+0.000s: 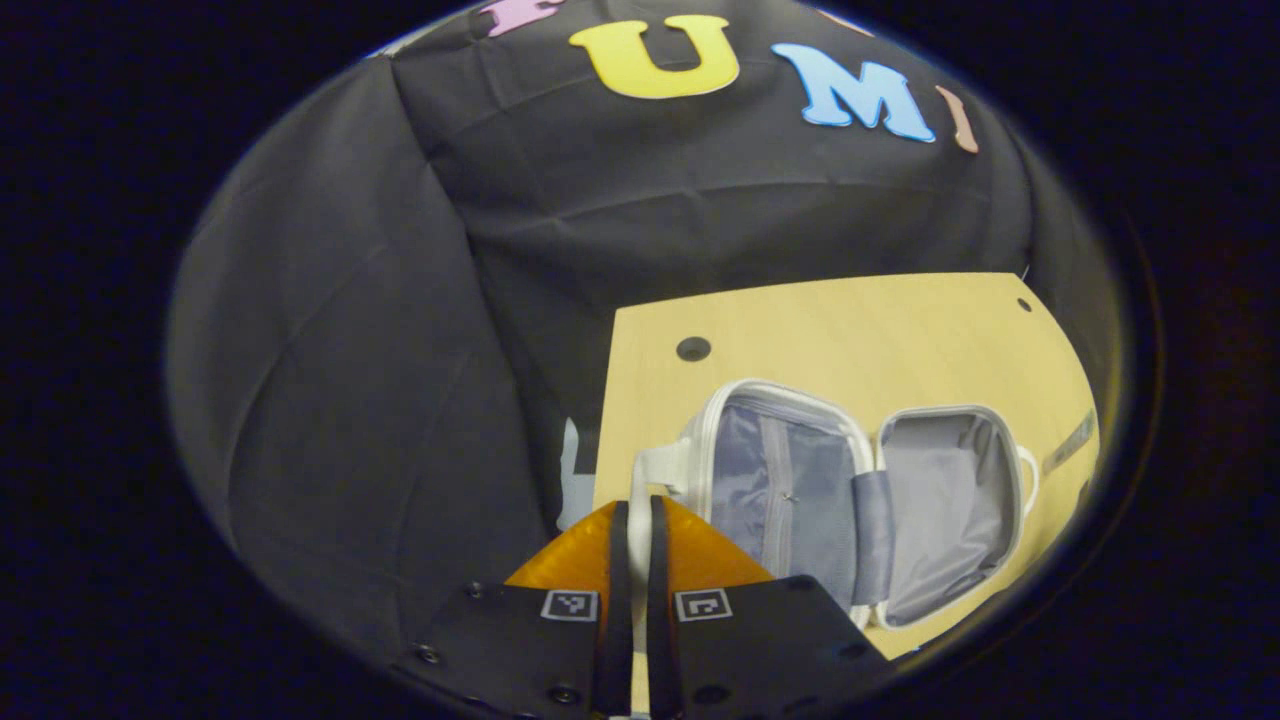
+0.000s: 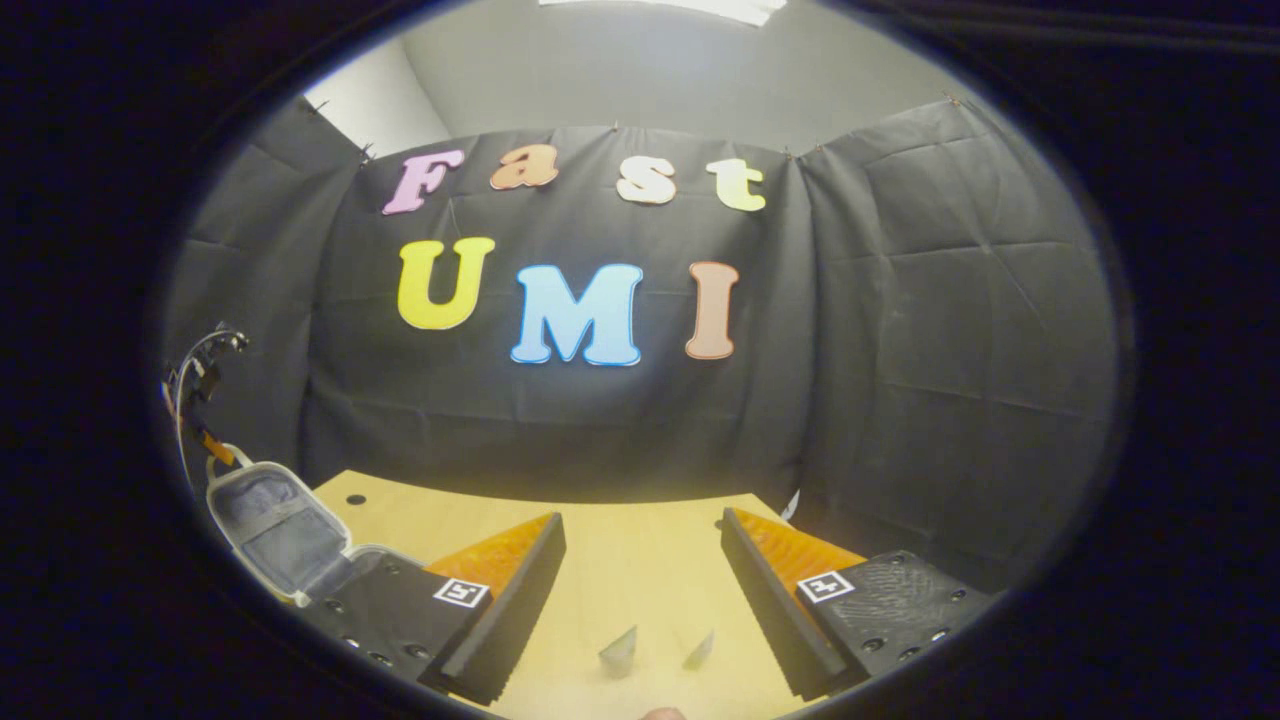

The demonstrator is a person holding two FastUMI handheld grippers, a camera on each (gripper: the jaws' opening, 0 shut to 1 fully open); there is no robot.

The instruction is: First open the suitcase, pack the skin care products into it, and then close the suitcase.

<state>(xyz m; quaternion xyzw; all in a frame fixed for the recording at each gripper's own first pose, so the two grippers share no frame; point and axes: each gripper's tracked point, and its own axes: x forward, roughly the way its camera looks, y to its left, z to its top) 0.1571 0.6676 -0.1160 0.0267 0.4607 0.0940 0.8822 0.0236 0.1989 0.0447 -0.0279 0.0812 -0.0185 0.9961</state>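
Observation:
The white suitcase (image 1: 860, 500) lies open on the wooden table (image 1: 850, 320), with both grey-lined halves showing. The half nearer me has a zip pocket (image 1: 775, 480). My left gripper (image 1: 638, 510) is shut on the suitcase's white handle (image 1: 662, 466), and a white strip runs down between its fingers. In the right gripper view the open suitcase (image 2: 270, 520) sits at the far left. My right gripper (image 2: 642, 525) is open above bare table (image 2: 640, 570). Two small pale pointed items (image 2: 620, 650) lie below its fingers, too small to identify.
The black cloth wall closes in the table at the back and on both sides. Dark round holes (image 1: 693, 349) mark the tabletop near its far edge. Cables and an orange part (image 2: 205, 400) hang above the suitcase in the right gripper view.

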